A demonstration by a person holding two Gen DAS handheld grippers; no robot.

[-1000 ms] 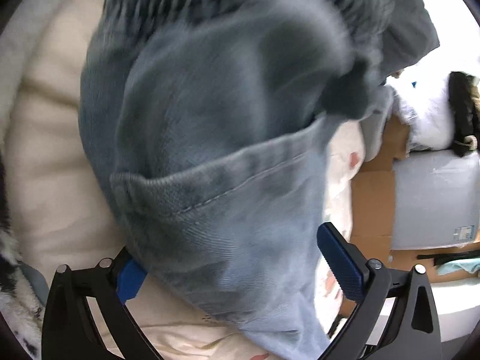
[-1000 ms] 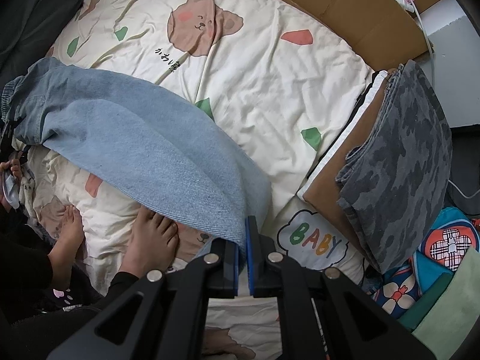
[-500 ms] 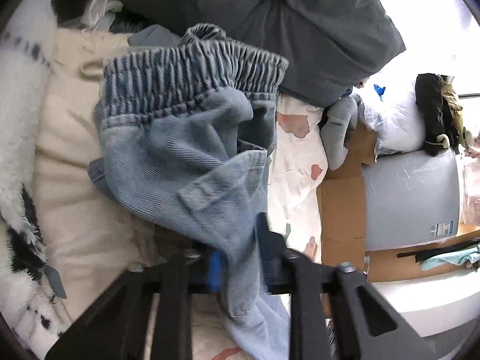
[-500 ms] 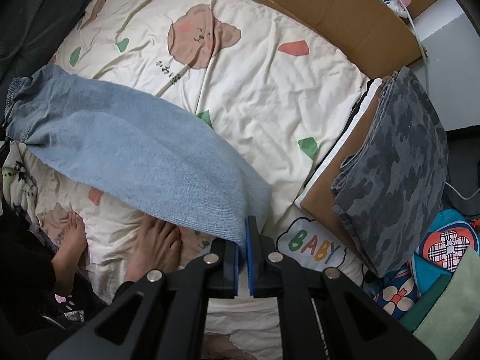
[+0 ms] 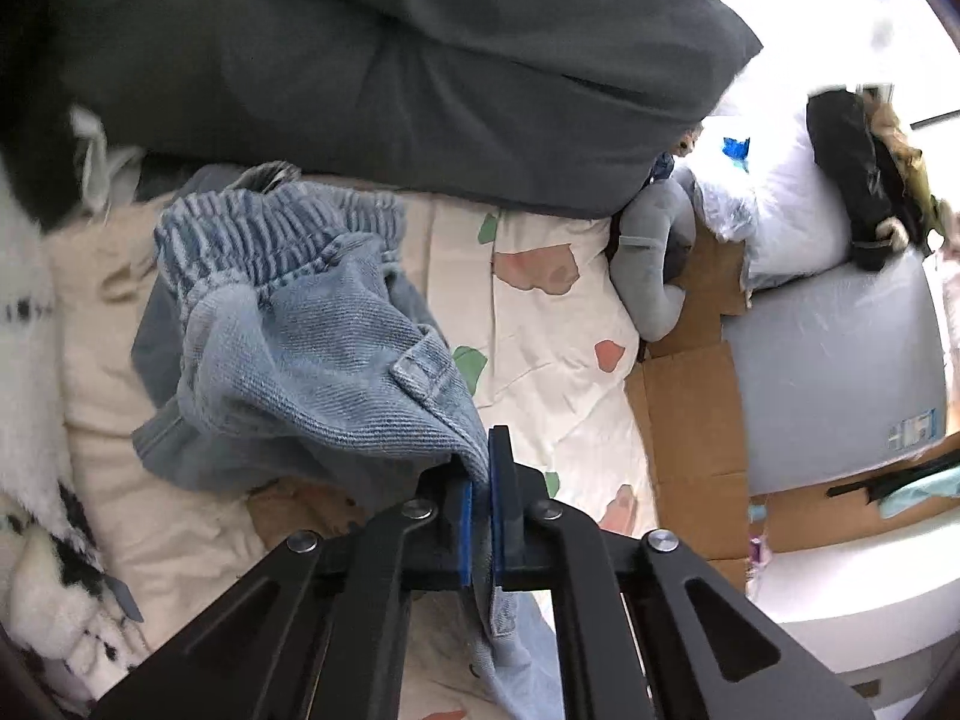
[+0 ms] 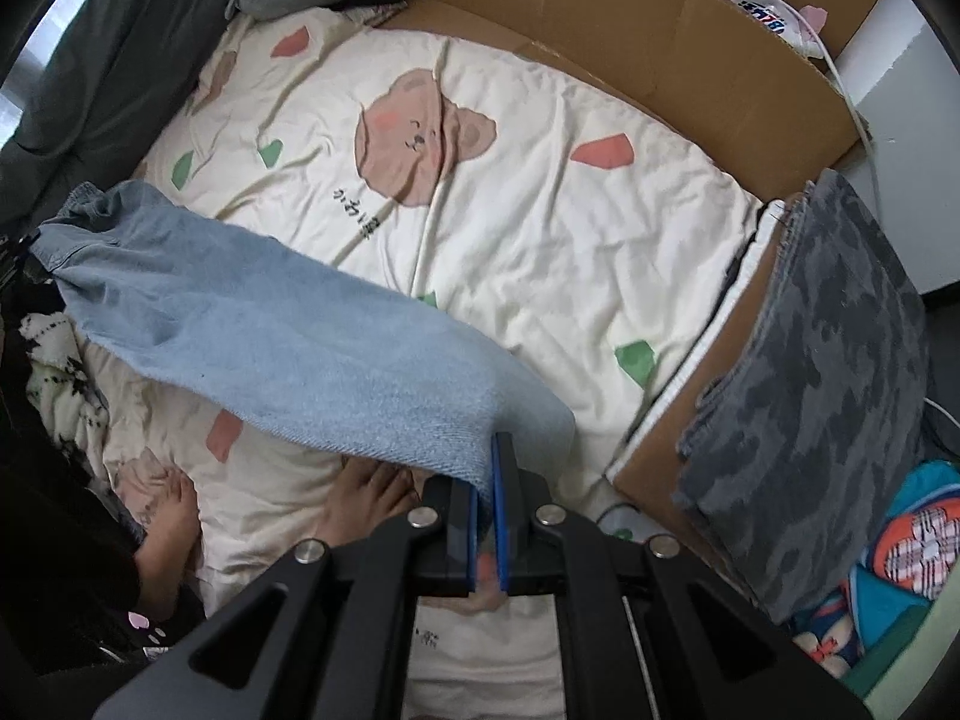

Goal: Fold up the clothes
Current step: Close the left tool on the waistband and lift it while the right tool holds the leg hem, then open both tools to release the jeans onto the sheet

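Right wrist: cardboard beside blanket

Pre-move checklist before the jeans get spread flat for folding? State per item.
1. Left claw shut on the light blue denim jeans near the elastic waistband: ok.
2. Right claw shut on the jeans' hem end: ok.
3. Denim hangs as a span between both claws, clear of the cream bear-print quilt: ok.
4. Landing area on the quilt free of other clothes: ok.
5. Person's bare feet lie under the span: not ok.
6. Both legs aligned, no twist: cannot tell.
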